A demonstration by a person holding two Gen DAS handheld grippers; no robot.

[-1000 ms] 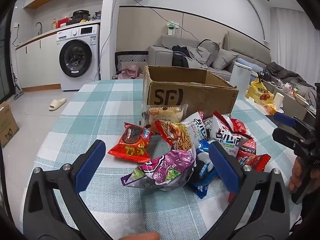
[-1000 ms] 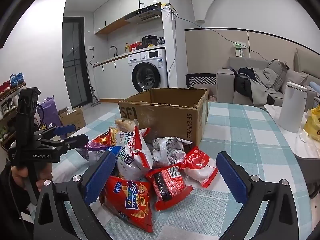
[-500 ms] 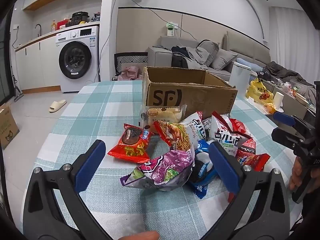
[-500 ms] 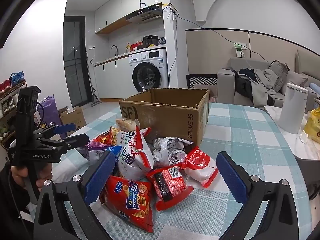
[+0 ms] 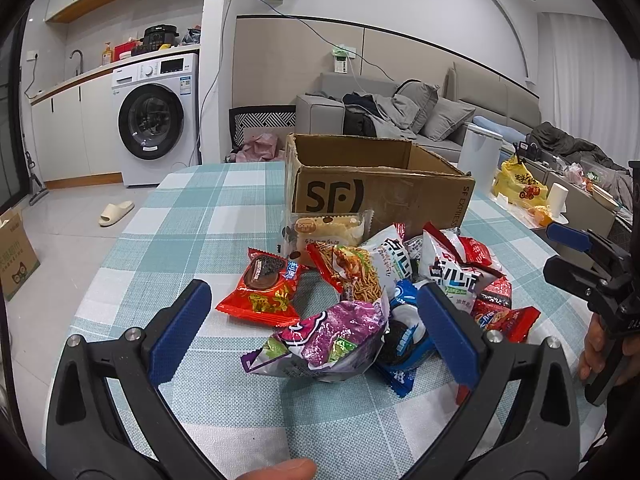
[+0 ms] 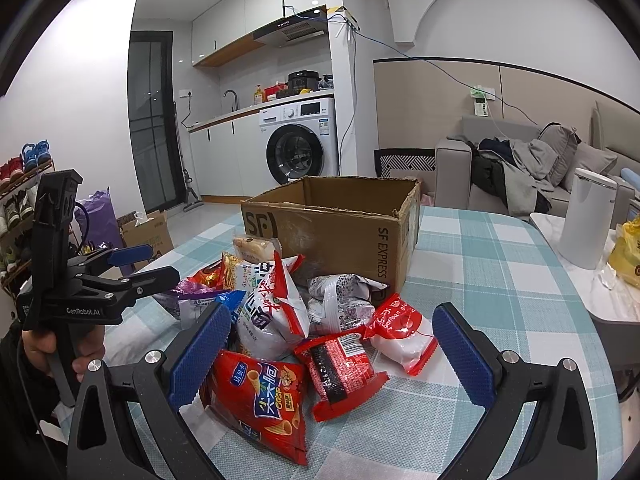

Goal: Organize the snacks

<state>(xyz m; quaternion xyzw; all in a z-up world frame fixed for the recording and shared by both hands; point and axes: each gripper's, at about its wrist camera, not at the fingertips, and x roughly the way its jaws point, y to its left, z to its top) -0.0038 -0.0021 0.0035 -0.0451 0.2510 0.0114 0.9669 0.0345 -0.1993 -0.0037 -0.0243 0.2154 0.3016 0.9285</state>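
We see the snack packets heaped on the checked worktop, right against the front of the open cardboard box. Our left claw hangs wide apart over a purple bag, gripping nothing. Our right claw gapes empty above a red cone-crisp bag.

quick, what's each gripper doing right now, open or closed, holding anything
Left gripper: open, empty, above the purple snack bag.
Right gripper: open, empty, above the red snack packets.
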